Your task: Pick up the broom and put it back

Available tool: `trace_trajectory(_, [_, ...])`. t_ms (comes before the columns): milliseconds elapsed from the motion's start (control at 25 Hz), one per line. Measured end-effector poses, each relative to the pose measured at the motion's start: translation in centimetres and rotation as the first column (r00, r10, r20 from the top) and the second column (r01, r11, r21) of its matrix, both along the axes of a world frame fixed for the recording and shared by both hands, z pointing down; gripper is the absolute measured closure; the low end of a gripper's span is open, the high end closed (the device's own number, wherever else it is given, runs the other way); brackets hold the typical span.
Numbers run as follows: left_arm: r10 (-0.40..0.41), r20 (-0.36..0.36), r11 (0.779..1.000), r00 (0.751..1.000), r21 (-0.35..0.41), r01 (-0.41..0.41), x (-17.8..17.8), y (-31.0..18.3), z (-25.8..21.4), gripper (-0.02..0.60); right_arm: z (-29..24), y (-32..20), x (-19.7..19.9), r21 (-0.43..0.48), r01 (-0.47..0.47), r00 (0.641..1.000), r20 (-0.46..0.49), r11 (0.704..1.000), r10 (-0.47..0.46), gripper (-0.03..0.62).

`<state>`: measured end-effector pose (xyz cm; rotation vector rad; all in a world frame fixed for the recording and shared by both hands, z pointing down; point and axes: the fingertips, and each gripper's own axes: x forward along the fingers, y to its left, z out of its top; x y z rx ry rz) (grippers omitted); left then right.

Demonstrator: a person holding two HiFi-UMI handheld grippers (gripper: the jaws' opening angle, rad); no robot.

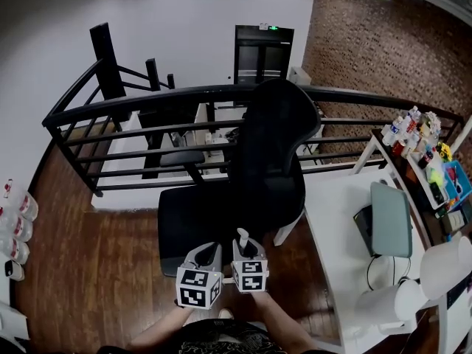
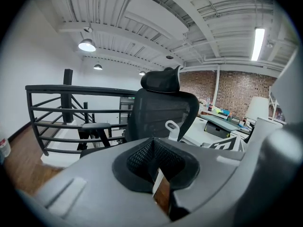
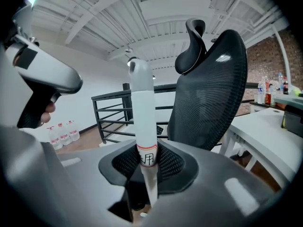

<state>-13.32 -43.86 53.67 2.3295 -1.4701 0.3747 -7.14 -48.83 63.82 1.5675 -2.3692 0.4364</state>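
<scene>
In the right gripper view the broom's white handle (image 3: 142,112) stands upright between the jaws, with a printed label at pad level. My right gripper (image 3: 144,162) is shut on it. The handle's top end, with its hanging loop (image 2: 173,126), also shows in the left gripper view, just right of that gripper. The broom's head is hidden in every view. In the head view both grippers sit side by side low in the middle: the left gripper (image 1: 209,251) and the right gripper (image 1: 247,248), with the handle tip (image 1: 242,236) poking up. My left gripper (image 2: 154,162) has its mesh pads together with nothing held.
A black mesh office chair (image 1: 273,153) stands right in front of both grippers. Behind it runs a black metal railing (image 1: 147,102). To the right is a white desk (image 1: 335,212) with a grey laptop (image 1: 391,218) on it, and a cluttered shelf (image 1: 431,161) beyond. Water bottles (image 1: 18,220) line the left wall.
</scene>
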Motion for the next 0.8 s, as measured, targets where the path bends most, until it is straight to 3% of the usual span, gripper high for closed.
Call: trace_trajectory(800, [-0.036, -0.011, 0.999, 0.999, -0.009, 0.036, -2.0, -1.0, 0.4, 0.578, 0.9, -5.4, -0.3, -0.067, -0.007, 1.000, -0.029, 0.998, 0.005, 0.503])
